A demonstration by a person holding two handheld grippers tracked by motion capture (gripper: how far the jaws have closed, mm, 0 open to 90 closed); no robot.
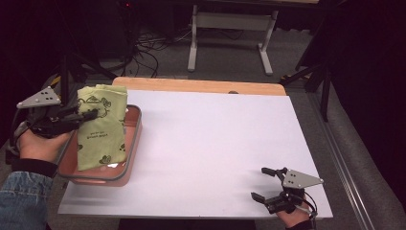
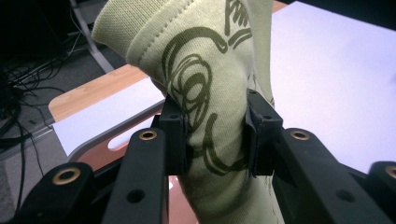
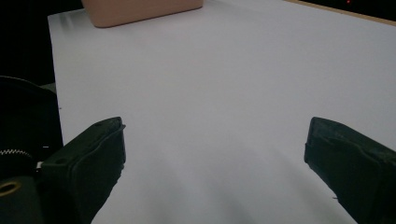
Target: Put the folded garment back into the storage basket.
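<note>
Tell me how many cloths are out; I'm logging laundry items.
1. A green printed cloth hangs over the pink tray at the table's left, pinched by the left gripper. More may lie hidden beneath it.

Two black tools: left tool [image 1: 93,114] at the left edge of the frame, right tool [image 1: 266,183] at lower right, each topped by a grey three-cornered plate with dark screws. Brass-ringed holes along the black jaws. Blue denim sleeve [image 1: 21,201], black wrist strap.
</note>
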